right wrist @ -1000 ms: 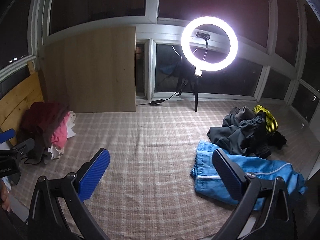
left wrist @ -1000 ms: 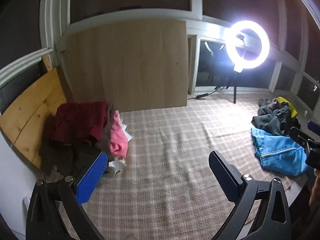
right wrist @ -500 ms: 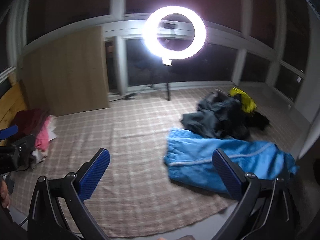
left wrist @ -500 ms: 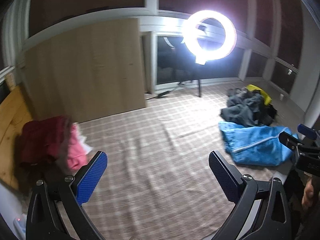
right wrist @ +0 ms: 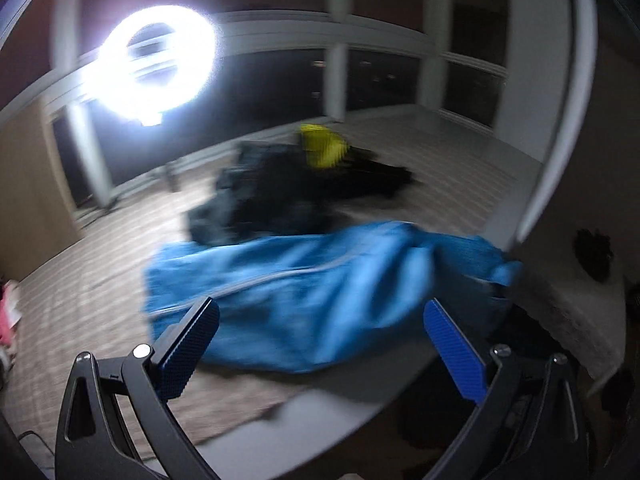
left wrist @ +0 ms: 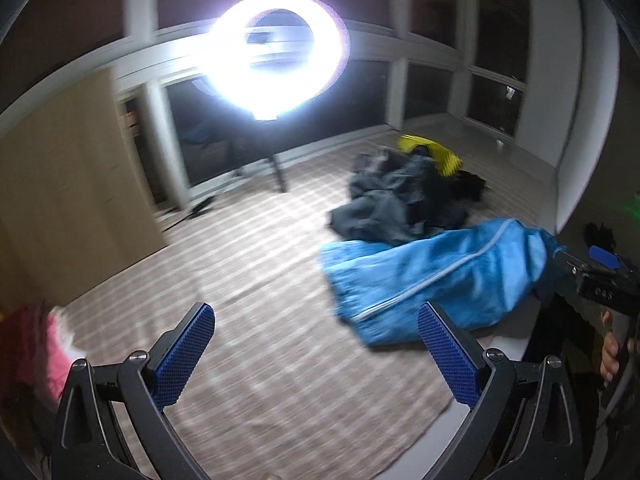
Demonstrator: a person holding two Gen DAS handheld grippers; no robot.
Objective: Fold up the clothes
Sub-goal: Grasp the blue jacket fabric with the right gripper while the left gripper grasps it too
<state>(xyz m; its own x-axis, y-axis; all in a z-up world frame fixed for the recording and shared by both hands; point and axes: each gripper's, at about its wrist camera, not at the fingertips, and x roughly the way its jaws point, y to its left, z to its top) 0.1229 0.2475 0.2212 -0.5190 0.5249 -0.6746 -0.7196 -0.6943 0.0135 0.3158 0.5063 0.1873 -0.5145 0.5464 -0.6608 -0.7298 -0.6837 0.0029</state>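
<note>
Left claw point(left wrist: 316, 344) wide, empty, above checked beige cloth point(left wrist: 256, 272). Right claw point(right wrist: 322, 346) wide, empty, just over crumpled bright blue zip jacket point(right wrist: 304, 284) lying near cloth's right edge. Dark grey clothes pile point(right wrist: 272, 200) behind jacket. Both views blurred.

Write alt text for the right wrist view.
The open right gripper hovers empty above a crumpled blue garment on a checked cloth. Behind it lies a dark clothes pile with a yellow item, and a ring light glares upper left; the view is motion-blurred.
</note>
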